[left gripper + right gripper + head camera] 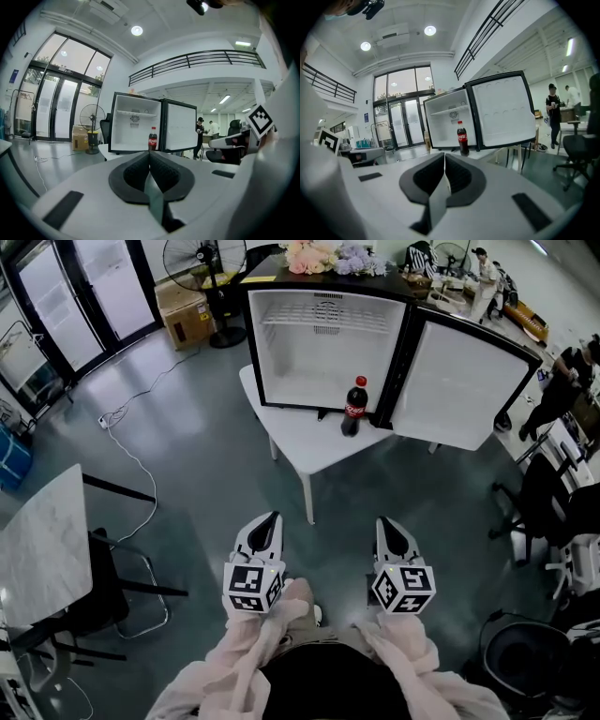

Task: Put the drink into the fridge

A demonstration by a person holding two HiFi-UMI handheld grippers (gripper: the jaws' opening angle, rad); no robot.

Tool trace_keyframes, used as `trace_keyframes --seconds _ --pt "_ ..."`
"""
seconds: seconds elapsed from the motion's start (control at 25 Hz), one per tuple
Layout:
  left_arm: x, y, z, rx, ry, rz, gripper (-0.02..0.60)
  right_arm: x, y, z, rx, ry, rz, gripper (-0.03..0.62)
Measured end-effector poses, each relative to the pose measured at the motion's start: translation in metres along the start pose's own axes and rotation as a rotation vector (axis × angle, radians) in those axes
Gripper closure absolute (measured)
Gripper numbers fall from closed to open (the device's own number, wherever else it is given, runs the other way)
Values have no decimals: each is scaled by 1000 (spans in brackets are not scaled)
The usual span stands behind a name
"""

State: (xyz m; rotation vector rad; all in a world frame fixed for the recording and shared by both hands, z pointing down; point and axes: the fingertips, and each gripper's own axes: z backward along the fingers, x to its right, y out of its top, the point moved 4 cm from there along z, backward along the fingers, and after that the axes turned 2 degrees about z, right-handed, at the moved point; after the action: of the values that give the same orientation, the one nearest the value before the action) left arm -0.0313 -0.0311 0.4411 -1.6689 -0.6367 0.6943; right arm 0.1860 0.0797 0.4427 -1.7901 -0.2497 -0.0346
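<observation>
A large, bright hall has a glossy grey-green floor (187,446), tall black-framed glass doors (84,287) along the far left wall and a black-railed upper gallery (197,58) under ceiling lights. A white marble-topped table (42,545) stands at the left, black office chairs (539,484) at the right, and people (487,277) stand at desks far off on the right. A black standing fan (206,268) and a brown cardboard box (185,310) are near the doors, and a white cable (131,460) trails over the floor.

A small black fridge with a white interior (323,343) sits on the far part of a white bench (300,437). Its door (459,385) is swung wide open to the right, and its compartment shows one wire shelf. Pink and pale flowers (328,257) lie on its top.

The dark cola bottle with a red cap (354,407) stands upright on the bench near its right edge. It is outside the fridge, just in front of the compartment's lower right corner beside the door hinge. Its red label carries white script that looks like the Coca-Cola mark, though the letters are too small to read one by one.

The left hand-held gripper (274,516) and the right hand-held gripper (382,521) are held side by side over the floor, well apart from the bench, both pointing toward the fridge. Each carries a white cube printed with black square markers. On both, the dark padded jaws are pressed together with nothing between them.
</observation>
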Motion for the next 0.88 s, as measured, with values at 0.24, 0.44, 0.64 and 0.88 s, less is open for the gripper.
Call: trace_keyframes --seconds 0.24,0.44,0.64,0.88 --pt "-3 -1 -17 -13 -6 -9 571 7 -6 -12 -19 1 -16 579" --pt "-6 1 -46 -12 -35 -3 571 19 -1 -33 -18 -13 -16 579" --pt "-12 4 -76 -17 -52 9 571 27 9 -59 -18 -15 -12 579" --pt "-27 16 -116 -35 -74 -3 571 38 23 -97 -19 -28 -24 579"
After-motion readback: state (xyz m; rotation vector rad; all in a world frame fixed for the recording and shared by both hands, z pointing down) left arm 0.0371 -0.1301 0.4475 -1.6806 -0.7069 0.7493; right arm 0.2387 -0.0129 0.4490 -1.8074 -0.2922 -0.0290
